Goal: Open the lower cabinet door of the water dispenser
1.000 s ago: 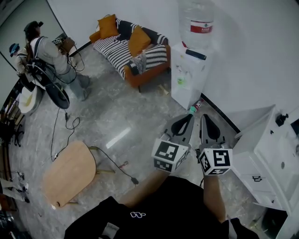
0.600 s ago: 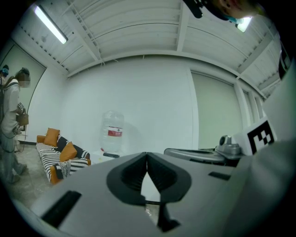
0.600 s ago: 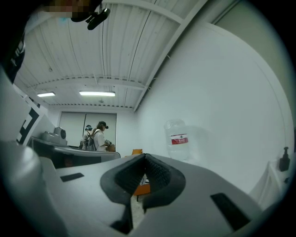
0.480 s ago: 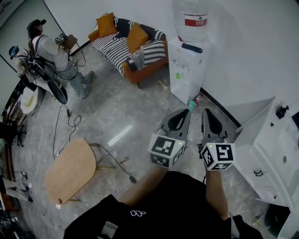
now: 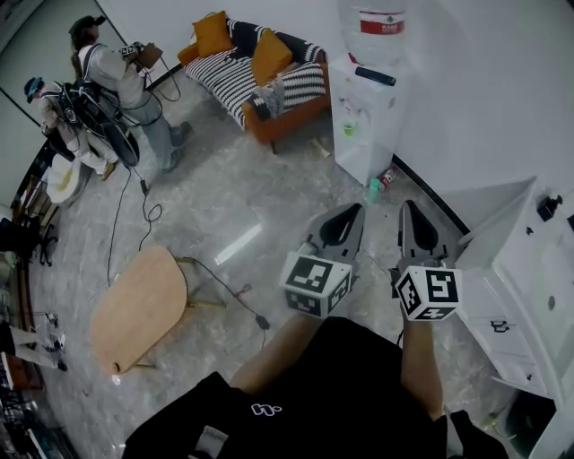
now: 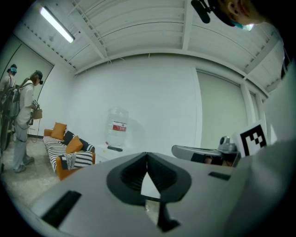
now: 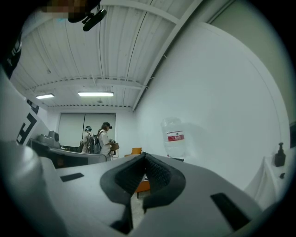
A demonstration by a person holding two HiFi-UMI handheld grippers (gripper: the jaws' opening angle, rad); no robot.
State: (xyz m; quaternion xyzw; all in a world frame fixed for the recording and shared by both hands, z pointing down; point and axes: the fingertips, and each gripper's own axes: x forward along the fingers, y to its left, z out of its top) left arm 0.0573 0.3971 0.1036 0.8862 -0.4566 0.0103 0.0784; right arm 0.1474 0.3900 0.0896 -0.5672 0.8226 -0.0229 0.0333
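Moved: over the last second the water dispenser, sofa and two people have slid up the head view, and the person holding a device now stands further toward 11 o'clock; the two claws remain side by side and clenched.
Left claw (image 5: pixel 355 209): clenched on nothing; in its own view (image 6: pixel 147 155) the tips meet, with only a small gap behind them.
Right claw (image 5: pixel 407 206): clenched and empty too, the tips pressed together (image 7: pixel 144 155); it is just beside the left one, at its 3 o'clock.
Aim: both point level, toward 12 o'clock in the head view.
Water dispenser (image 5: pixel 363 112): white, standing on the floor against the wall at 12 o'clock from the claws and well apart from them, with a large water bottle (image 5: pixel 381 22) upright on top.
Lower cabinet door (image 5: pixel 352 157): on the front face below the taps; it looks flush and shut, and no claw touches it.
Small bottles (image 5: pixel 378 184): on the floor at the foot of the dispenser, between it and the claws.
Sofa (image 5: pixel 260 85): striped with orange cushions, at the dispenser's 9 o'clock.
Two people (image 5: pixel 103 90): at 10 o'clock, far across the floor.
Wooden chair (image 5: pixel 139 309): at 8 o'clock.
White cabinet (image 5: pixel 529 287): at 3 o'clock of the right claw.
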